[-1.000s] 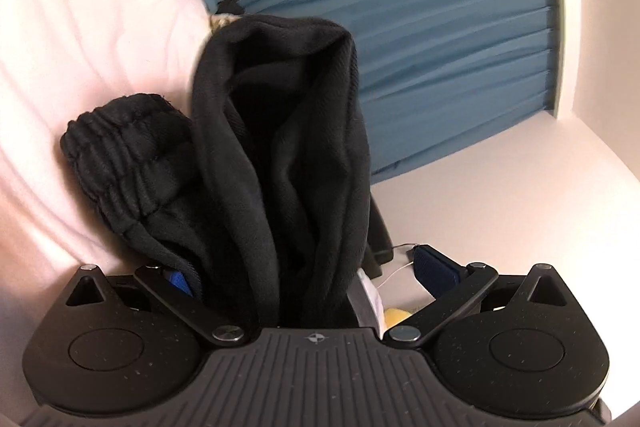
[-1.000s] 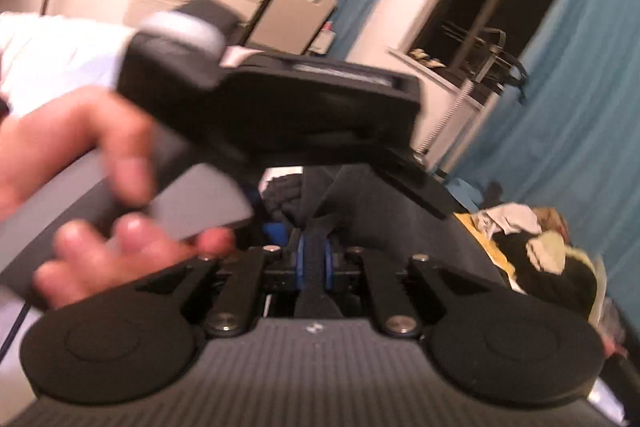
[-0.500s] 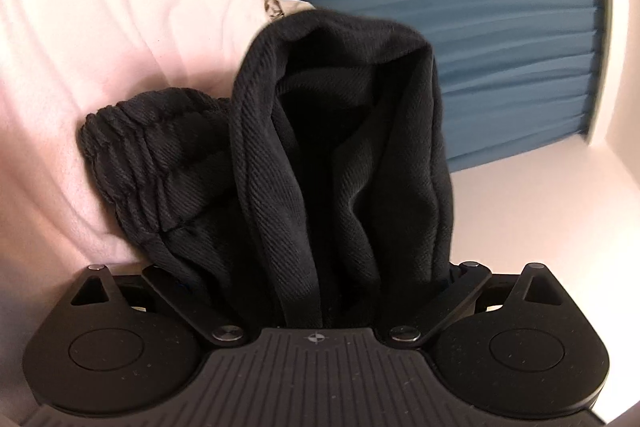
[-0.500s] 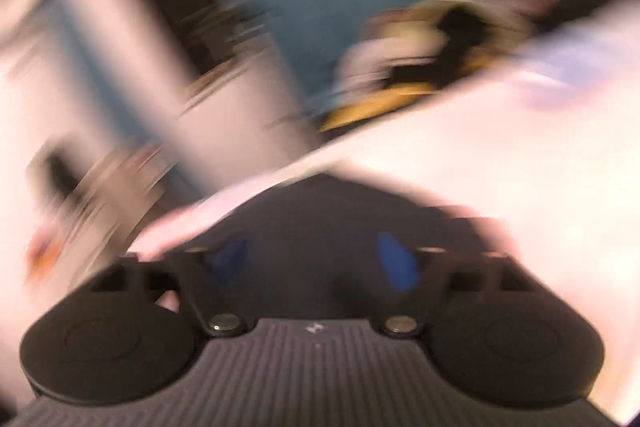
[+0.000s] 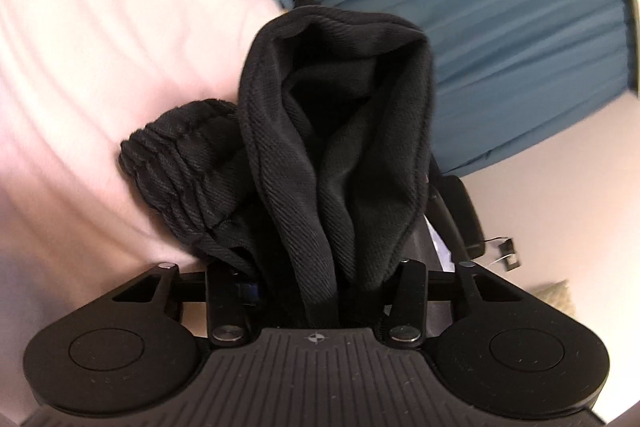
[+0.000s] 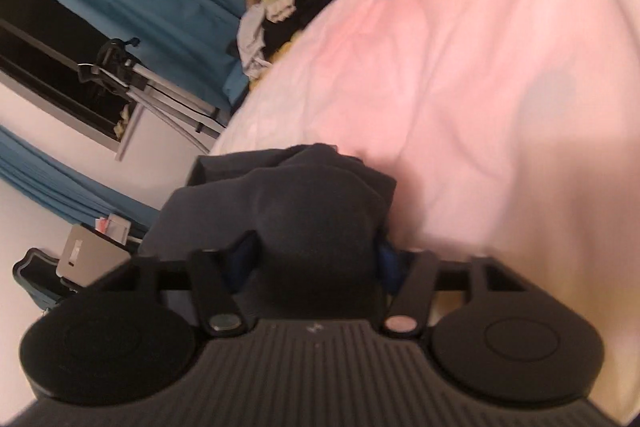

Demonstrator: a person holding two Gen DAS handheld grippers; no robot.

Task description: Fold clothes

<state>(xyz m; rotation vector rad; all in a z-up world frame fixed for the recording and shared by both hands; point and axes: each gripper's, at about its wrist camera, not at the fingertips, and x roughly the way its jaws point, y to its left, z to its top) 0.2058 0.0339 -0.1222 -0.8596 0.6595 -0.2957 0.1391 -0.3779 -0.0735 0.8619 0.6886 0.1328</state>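
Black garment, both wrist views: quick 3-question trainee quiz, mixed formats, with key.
1. True or false: the left gripper has a bunched black garment between its fingers.
2. Multiple choice: in the right wrist view, what lies beside the dark cloth in the right gripper? A) wooden floor B) pink bedsheet C) metal tray
3. Fill in: behind the garment in the left wrist view hangs a ____ curtain.

Key: 1 true; 2 B; 3 blue
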